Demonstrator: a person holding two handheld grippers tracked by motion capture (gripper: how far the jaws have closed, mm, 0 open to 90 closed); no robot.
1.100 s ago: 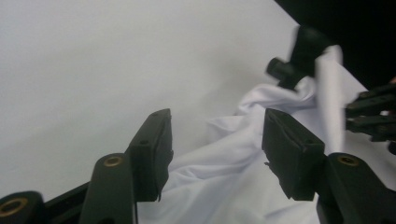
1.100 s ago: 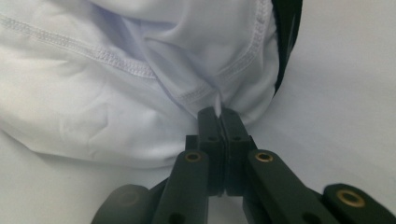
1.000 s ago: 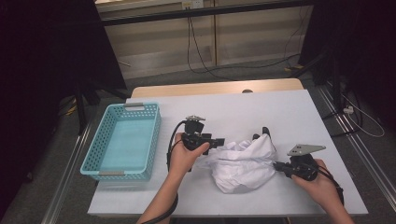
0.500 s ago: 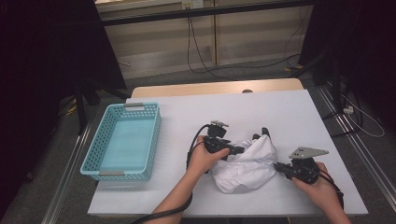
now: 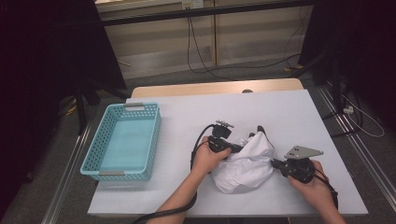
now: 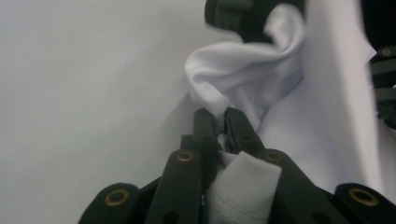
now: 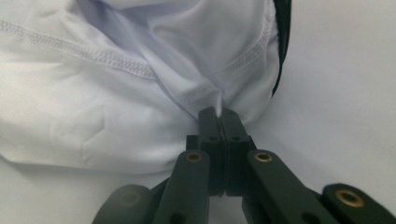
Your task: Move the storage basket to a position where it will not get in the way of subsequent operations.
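A crumpled white garment (image 5: 245,165) with dark trim lies on the white table, right of the middle. My left gripper (image 5: 238,148) sits at its upper left edge; its jaws have just closed and now pinch a fold of the white garment (image 6: 243,74), with cloth bunched between the jaw arms. My right gripper (image 5: 274,163) is at the garment's right edge, shut on a stitched hem of the white garment (image 7: 140,70). In the right gripper view the dark trim (image 7: 281,42) runs along the cloth's right side.
A turquoise mesh basket (image 5: 91,161) stands on the table's left part. The table's front edge (image 5: 224,212) runs just below the hands. Cables lie on the floor behind the table.
My left gripper has moved right from beside the garment onto its upper left edge and closed on a fold. The right gripper has kept still, gripping the hem.
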